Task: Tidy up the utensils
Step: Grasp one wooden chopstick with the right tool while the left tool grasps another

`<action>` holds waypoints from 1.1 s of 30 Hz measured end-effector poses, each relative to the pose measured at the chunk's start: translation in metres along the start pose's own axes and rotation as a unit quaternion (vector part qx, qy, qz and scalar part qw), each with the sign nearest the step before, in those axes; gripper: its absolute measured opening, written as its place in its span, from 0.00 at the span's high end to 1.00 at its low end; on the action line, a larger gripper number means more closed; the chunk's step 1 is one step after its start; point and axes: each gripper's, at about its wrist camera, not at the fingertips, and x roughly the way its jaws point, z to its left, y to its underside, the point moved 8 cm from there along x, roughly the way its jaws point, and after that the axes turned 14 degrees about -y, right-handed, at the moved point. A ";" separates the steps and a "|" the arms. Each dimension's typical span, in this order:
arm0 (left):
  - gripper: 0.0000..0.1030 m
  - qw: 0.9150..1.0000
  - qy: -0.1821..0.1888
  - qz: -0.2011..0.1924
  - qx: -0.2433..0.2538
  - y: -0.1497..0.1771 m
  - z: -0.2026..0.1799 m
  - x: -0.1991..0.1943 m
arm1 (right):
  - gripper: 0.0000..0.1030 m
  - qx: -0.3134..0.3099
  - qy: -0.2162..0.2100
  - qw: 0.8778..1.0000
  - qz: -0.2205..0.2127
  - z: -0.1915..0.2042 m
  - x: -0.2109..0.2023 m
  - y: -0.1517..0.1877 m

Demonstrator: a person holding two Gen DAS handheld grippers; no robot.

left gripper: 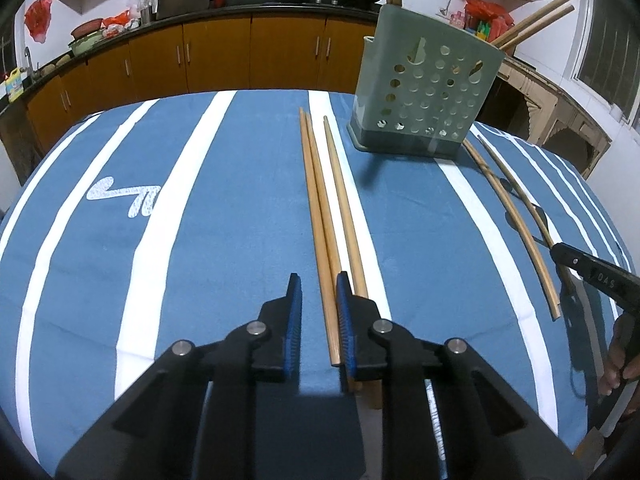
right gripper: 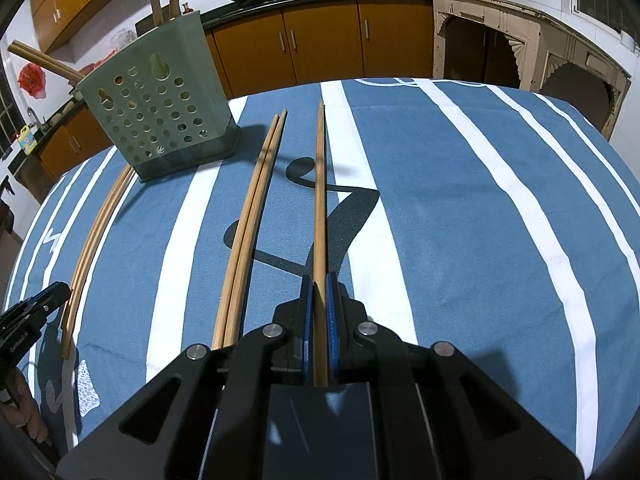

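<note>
The chopsticks (left gripper: 320, 208) lie mid-table, below the holder (left gripper: 424, 92): light, stiff, smooth, likely to roll. The left gripper (left gripper: 318, 316), nearly closed, straddles one butt end; the right gripper (right gripper: 319, 320) pinches another chopstick (right gripper: 320, 200) there.

Bright overhead light, sharp shadows, strong fisheye bending and dark corners.

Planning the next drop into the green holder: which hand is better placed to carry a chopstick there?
Right. The right gripper has its jaws clamped on a chopstick, with the holder ahead to its left. The left gripper only straddles a lying chopstick; a gap shows at one pad.
</note>
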 end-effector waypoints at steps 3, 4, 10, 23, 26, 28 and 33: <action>0.81 1.000 -0.004 0.001 -0.007 0.001 0.001 -0.001 | 0.92 -0.003 0.000 1.000 0.002 0.001 0.001 0.000; 0.81 1.000 -0.005 0.000 -0.008 0.002 0.001 -0.001 | 0.92 -0.005 -0.001 1.000 0.003 0.001 0.001 0.000; 0.91 1.000 -0.011 0.001 -0.010 0.004 0.000 -0.002 | 0.92 -0.013 -0.002 1.000 0.005 0.002 0.001 0.001; 0.93 0.999 -0.027 0.009 -0.039 0.006 0.005 -0.001 | 0.92 -0.023 0.009 1.000 0.012 0.005 0.002 0.002; 0.93 0.999 -0.020 0.009 -0.039 0.006 0.006 -0.001 | 0.92 -0.020 0.008 1.000 0.008 0.005 0.002 0.002; 0.93 0.999 -0.009 0.010 -0.043 0.006 0.008 0.000 | 0.92 -0.019 0.007 1.000 0.007 0.005 0.001 0.003; 0.93 0.999 -0.010 0.010 -0.045 0.004 0.021 0.002 | 0.92 -0.015 -0.007 1.000 0.002 0.003 -0.003 0.008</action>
